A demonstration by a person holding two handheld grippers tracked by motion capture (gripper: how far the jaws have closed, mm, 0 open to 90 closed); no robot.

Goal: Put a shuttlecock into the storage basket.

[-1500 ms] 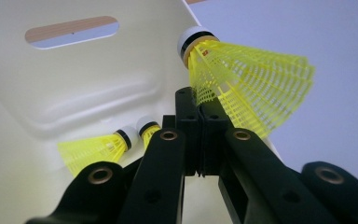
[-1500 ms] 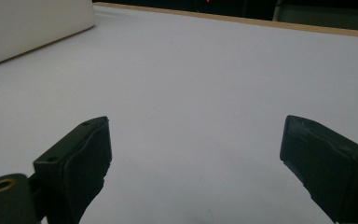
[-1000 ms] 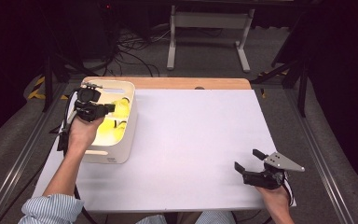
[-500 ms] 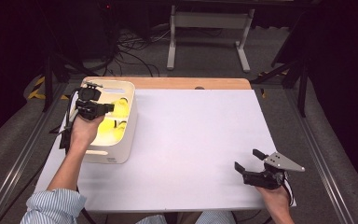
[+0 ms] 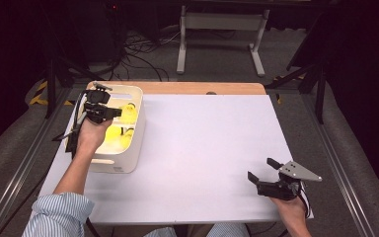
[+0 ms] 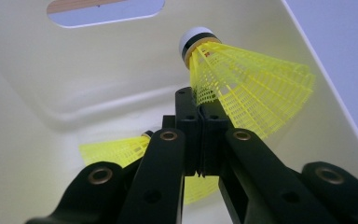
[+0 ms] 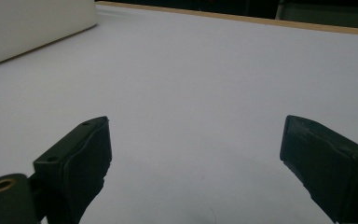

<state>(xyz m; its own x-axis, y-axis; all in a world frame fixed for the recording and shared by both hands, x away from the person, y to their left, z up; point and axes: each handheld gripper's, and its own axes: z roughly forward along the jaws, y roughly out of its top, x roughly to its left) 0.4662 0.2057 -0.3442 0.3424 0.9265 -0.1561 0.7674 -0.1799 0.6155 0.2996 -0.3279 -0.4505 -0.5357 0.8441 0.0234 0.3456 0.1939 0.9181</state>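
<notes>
Now my left gripper pinches a yellow shuttlecock by its skirt edge, upper right of frame, inside the bin, prob. to lift it out. Right gripper sits wide open, holding nothing, lower right on the table, kept clear.

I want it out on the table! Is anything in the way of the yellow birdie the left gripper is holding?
Only the bin's wall beside it. The left gripper pinches the shuttlecock by its skirt inside the bin.

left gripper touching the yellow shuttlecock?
Touching. The left gripper view shows the left gripper shut on the skirt edge of the yellow shuttlecock, inside the white bin.
</notes>
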